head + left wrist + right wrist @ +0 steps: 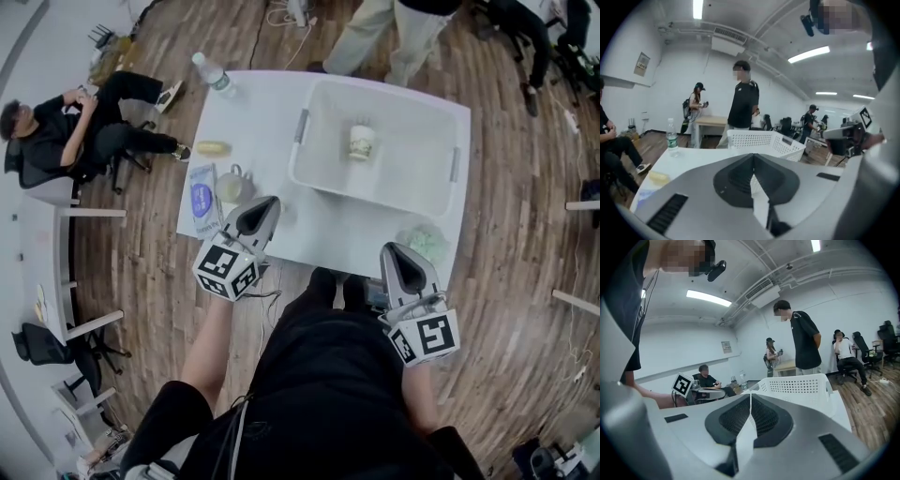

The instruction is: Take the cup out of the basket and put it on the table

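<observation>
1. While both tools wait at the near edge of the counter in the head view, the cup stands upright inside the white basket, just to the 9 o'clock side of its middle and clear of the walls. The left hand-held gripper sits off the basket's 7 o'clock corner and the right hand-held gripper off its 5 o'clock side. Both are clenched and carry nothing. From where I stand the cup looks like small printed paper or thin plastic: light, easy to dent, quick to tip if nudged. I would reach in from above and pinch it softly across the mid-wall.
2. In the left gripper view, the jaws of the left hand-held gripper meet in a tight seam with nothing between them. The perforated basket lies ahead at 12 o'clock, and its wall hides the cup.
3. In the right gripper view, the right hand-held gripper is likewise closed on nothing. The basket sits ahead toward 1 o'clock, and the cup is hidden here too.
</observation>
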Available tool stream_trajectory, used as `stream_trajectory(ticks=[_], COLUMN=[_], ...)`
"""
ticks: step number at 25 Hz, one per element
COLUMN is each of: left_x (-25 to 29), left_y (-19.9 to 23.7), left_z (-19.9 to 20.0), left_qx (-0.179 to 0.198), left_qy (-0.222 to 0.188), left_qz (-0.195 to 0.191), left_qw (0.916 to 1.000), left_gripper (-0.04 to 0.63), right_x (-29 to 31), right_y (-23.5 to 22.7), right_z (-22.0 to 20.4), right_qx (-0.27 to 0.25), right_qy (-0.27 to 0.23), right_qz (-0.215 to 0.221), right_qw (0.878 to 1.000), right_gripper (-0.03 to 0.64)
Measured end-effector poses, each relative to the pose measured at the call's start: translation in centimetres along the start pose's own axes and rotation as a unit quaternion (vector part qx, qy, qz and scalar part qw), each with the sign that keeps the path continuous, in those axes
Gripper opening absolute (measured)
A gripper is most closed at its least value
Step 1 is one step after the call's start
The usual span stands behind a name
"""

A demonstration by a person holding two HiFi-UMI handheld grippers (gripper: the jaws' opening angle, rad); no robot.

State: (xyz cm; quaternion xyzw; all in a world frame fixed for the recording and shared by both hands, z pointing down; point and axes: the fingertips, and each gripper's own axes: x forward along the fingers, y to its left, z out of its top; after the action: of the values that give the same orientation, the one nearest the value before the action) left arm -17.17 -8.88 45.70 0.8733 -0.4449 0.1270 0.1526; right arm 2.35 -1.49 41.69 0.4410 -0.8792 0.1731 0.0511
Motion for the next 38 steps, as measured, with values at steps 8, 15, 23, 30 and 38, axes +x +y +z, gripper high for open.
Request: stream_trajectory(ticks=[8,15,23,30,38], left_x=[-0.5,0.5,1.1,1.2,0.9], left_y=[-9.3,-15.5,-17.3,-17.2,-15.5], left_z=[5.9,5.3,4.9,4.7,2.9], left_qx=[-0.001,0.018,0.026,0.034,0.017], left_qy=[-0.127,-0.120,-0.113,-0.111,-0.092], left_qz=[-0.092,-0.147,-0.169,-0.168,-0.154], left_qw=[0.9877,0.9817,0.9789,0.9790,0.9837], left_gripper=[0.009,0.009,0.009,0.009,0.009], right_x=[-0.6,-1.0,-1.2,0.0,4.6], right_y=[-0.1,0.0,-0.1,0.0,-2.7], right_z=[2.2,2.6,2.4,2.5,4.1], right_qx=[-0.021,-0.029,-0.029,-0.053,-0.140], right_qy=[-0.025,-0.025,-0.018,0.001,0.078], right_qz=[-0.005,-0.009,-0.016,-0.006,0.012], right_qw=[0.999,0.999,0.999,0.999,0.987], right_gripper=[0.026,0.026,0.026,0.026,0.028])
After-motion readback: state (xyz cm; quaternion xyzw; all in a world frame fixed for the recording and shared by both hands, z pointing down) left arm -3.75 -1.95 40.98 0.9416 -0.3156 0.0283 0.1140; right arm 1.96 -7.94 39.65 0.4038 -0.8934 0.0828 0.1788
